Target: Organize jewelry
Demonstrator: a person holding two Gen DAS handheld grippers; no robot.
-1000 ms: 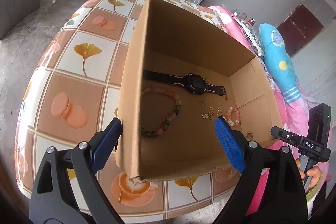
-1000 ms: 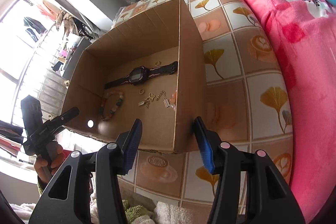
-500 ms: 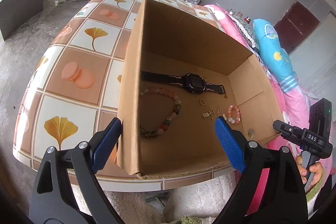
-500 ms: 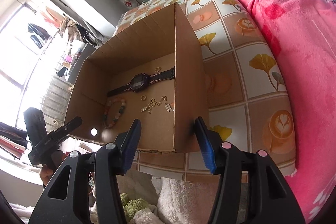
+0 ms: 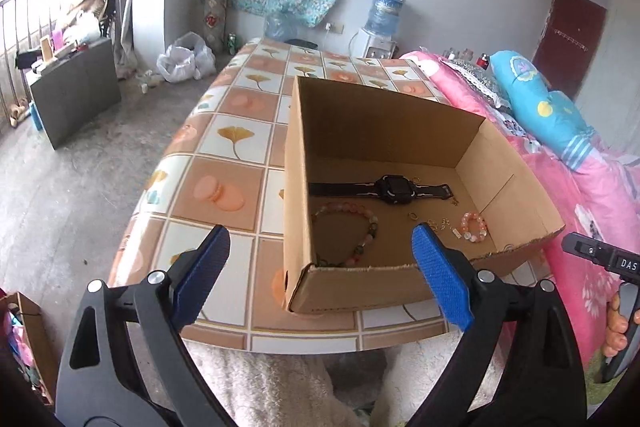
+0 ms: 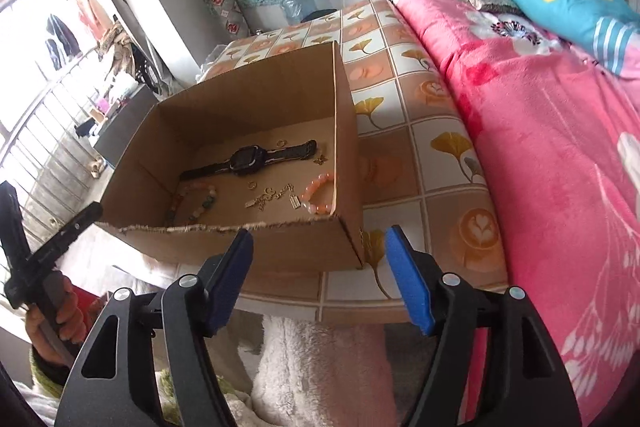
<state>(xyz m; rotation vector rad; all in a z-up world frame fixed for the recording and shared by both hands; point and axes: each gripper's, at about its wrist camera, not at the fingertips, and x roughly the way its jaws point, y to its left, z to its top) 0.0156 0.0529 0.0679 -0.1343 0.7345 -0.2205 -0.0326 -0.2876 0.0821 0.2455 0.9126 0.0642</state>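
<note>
An open cardboard box (image 5: 352, 287) stands at the near edge of a tiled table (image 5: 224, 183); it also shows in the right wrist view (image 6: 288, 247). Inside lie a black watch (image 5: 394, 189), a large multicolour bead bracelet (image 5: 356, 231), a small pink bead bracelet (image 5: 474, 227) and several small gold pieces (image 5: 440, 225). The watch (image 6: 252, 161) and pink bracelet (image 6: 318, 193) show from the right too. My left gripper (image 5: 320, 279) is open and empty, in front of the box. My right gripper (image 6: 320, 279) is open and empty, before the box's near right corner.
A pink blanket (image 6: 540, 147) covers the bed right of the table, with a blue pillow (image 5: 552, 119) on it. A grey cabinet (image 5: 76, 91) and plastic bags (image 5: 184, 61) stand on the floor to the left. White fleece (image 6: 320, 367) lies below the table edge.
Both grippers have pulled back and lowered from above the box to in front of the table's near edge. The views now look level across the room. Both stay open.
</note>
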